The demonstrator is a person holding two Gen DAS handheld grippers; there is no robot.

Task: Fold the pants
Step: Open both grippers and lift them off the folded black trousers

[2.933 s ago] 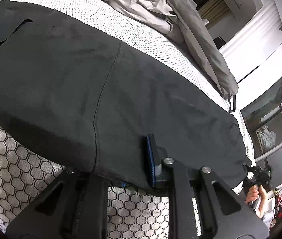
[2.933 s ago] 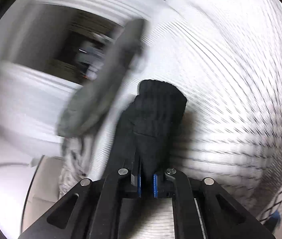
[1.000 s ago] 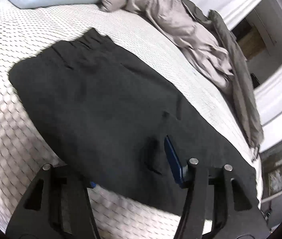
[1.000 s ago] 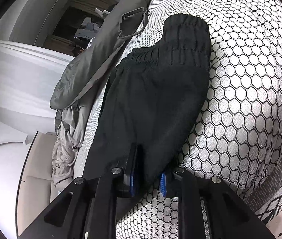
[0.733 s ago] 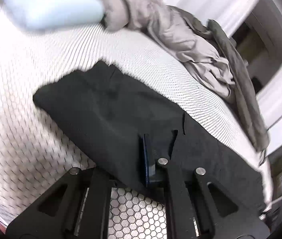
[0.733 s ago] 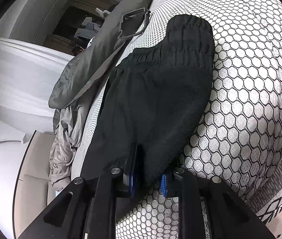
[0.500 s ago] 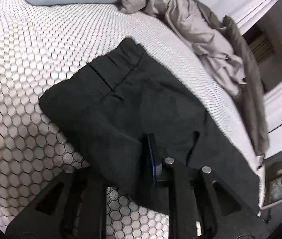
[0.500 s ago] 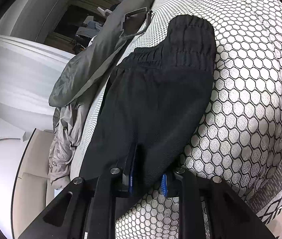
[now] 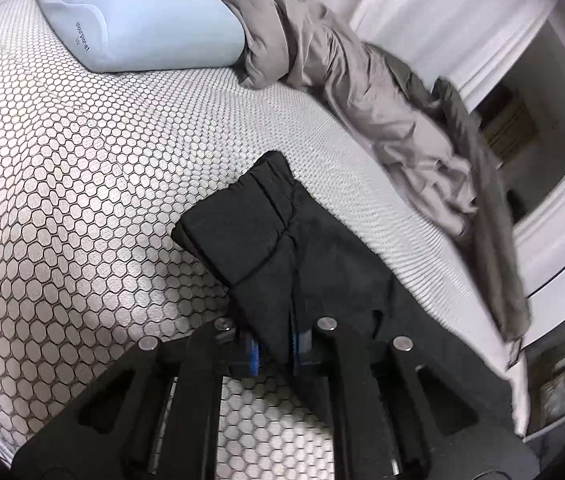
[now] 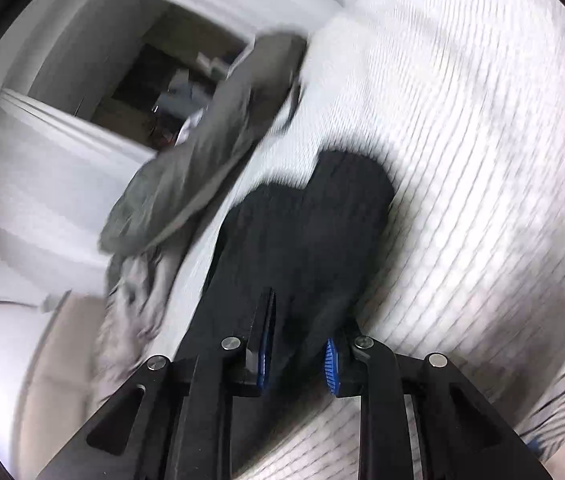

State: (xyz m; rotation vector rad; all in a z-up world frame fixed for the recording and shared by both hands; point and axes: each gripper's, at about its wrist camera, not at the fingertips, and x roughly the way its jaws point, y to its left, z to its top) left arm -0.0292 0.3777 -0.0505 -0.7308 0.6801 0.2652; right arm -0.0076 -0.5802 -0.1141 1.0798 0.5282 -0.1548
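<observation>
Black pants (image 9: 250,236) lie lengthwise on a bed with a white honeycomb-patterned cover (image 9: 62,200). One end is doubled over. My left gripper (image 9: 277,349) is closing its jaws, and the blue pads pinch a fold at the near edge of the pants. The right wrist view is blurred by motion. There the pants (image 10: 306,232) run away from me, with the gathered end farthest off. My right gripper (image 10: 297,360) has a bunch of the black cloth between its pads, and its jaws are opening slightly.
A pale blue pillow (image 9: 138,20) lies at the head of the bed. A crumpled grey duvet (image 9: 362,80) runs along the far side, and the right wrist view shows this duvet (image 10: 202,152) too. White walls and a dark doorway (image 9: 510,128) stand beyond.
My left jaws have gone from wide open to pinched on the pants' edge, and that hand has drawn back. The right hand has started to move, blurring its view, and its pads stand slightly wider.
</observation>
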